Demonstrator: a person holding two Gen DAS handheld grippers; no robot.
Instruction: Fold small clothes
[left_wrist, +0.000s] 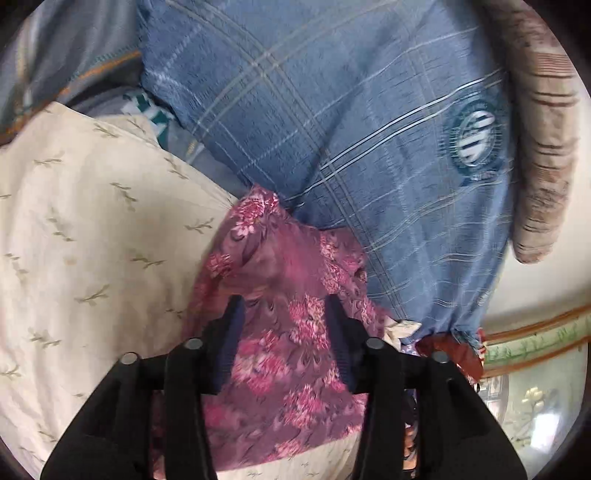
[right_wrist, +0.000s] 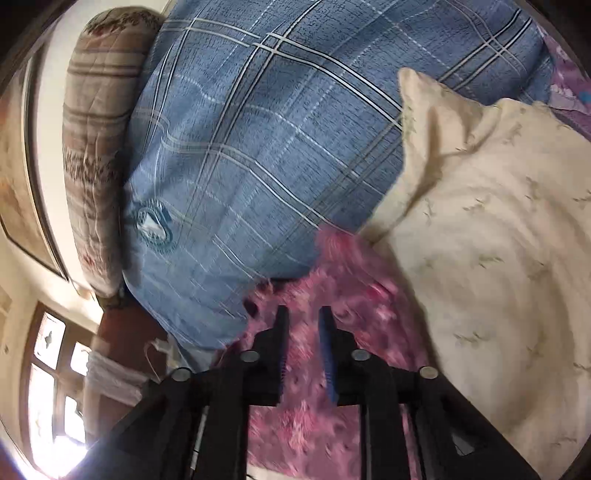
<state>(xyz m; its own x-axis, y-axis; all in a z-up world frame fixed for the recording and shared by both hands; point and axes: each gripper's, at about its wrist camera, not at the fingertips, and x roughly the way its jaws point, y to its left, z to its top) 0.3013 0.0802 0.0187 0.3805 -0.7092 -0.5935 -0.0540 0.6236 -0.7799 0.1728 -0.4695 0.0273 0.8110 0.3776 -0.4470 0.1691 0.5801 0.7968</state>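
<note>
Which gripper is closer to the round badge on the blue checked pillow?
Hard to call; possibly the right. The right gripper points over the pink floral cloth with the badge off to its left; the left gripper has the badge up to its right.

Bed covered by cream sheet (left_wrist: 92, 221). On it: blue plaid pillow (left_wrist: 332, 129) and pink floral cloth (left_wrist: 280, 332).

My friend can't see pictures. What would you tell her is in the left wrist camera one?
A black gripper with its two fingers apart reaches over a pink flowery cloth. The cloth lies on a cream sheet with little leaf prints, and a big blue checked pillow sits behind it, with a brown striped cushion at the right edge.
</note>
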